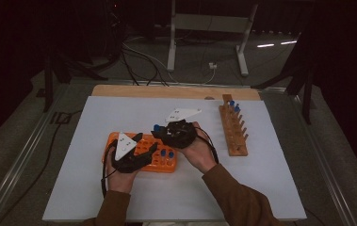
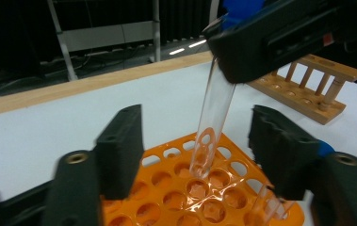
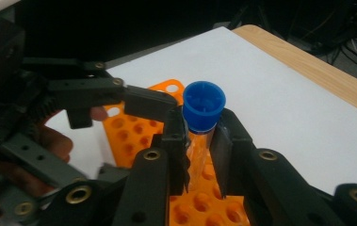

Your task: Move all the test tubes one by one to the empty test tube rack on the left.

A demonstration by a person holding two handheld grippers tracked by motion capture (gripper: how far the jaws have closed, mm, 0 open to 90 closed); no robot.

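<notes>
Right gripper point(image 3: 198, 155) pinched a clear test tube point(image 3: 196, 150) just under its blue cap point(image 3: 204, 106), holding it upright over the orange rack point(image 1: 141, 151), tube bottom point(image 2: 202, 160) just above a rack hole, not clearly seated. Left gripper point(image 2: 197, 150) sat at the rack with its jaws spread, one each side of the tube, pads not touching it. Rack lay on the white desk point(image 1: 91, 141), near the front edge, with a couple of blue-capped tubes point(image 1: 166, 154) at its right end. Wooden rack point(image 1: 233, 129) stood well apart to the right, blue-capped tubes point(image 1: 234, 106) at its far end.
</notes>
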